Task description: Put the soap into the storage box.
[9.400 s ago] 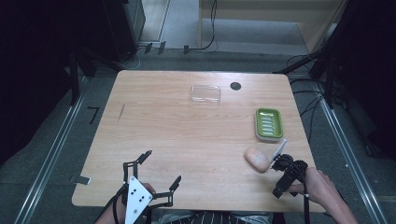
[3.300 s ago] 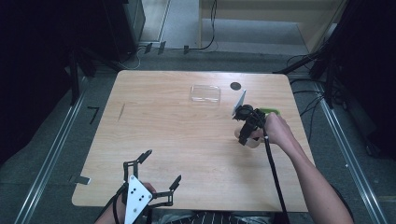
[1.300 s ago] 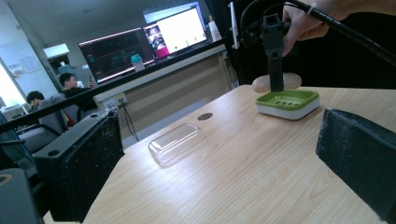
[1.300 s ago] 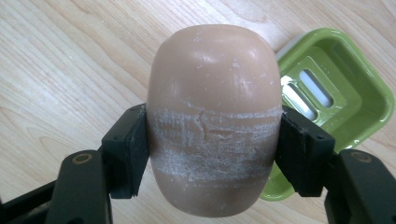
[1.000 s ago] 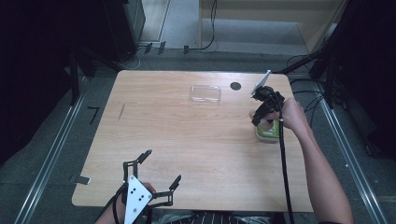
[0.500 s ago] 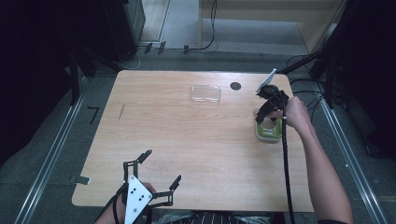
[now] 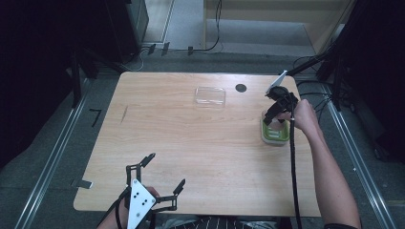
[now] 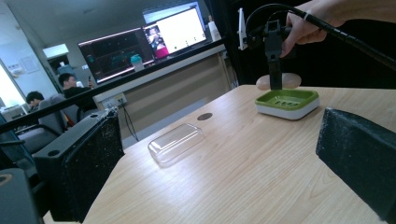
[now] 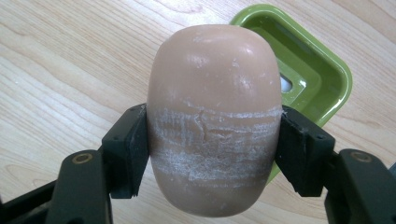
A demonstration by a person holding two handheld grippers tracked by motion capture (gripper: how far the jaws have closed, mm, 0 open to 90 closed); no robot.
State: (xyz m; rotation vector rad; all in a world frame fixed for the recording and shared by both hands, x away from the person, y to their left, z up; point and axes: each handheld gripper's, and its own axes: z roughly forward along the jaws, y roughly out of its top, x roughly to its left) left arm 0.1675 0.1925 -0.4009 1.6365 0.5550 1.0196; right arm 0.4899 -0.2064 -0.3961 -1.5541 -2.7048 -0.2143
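A peach oval soap bar (image 9: 215,116) sits clamped between the two black jaws of my right gripper (image 9: 212,156), which is shut on it. The bar hangs just over the near-left part of a green soap dish (image 9: 322,79). In the high view the right gripper (image 7: 273,118) points down over the dish (image 7: 276,138) at the table's right side. From the left gripper view the soap (image 8: 287,80) floats a little above the dish (image 8: 287,101). My left gripper (image 7: 166,170) rests at the table's front left edge, open and holding nothing.
A clear plastic lid (image 7: 210,96) lies at the back middle of the wooden table (image 7: 191,143), with a black round hole (image 7: 240,88) to its right. The right gripper's cable (image 7: 292,162) trails along the person's forearm. Monitors and seated people are beyond the table.
The right gripper picked the soap up near the front right, carried it back and right, and now holds it over the green dish. The left gripper has not moved.
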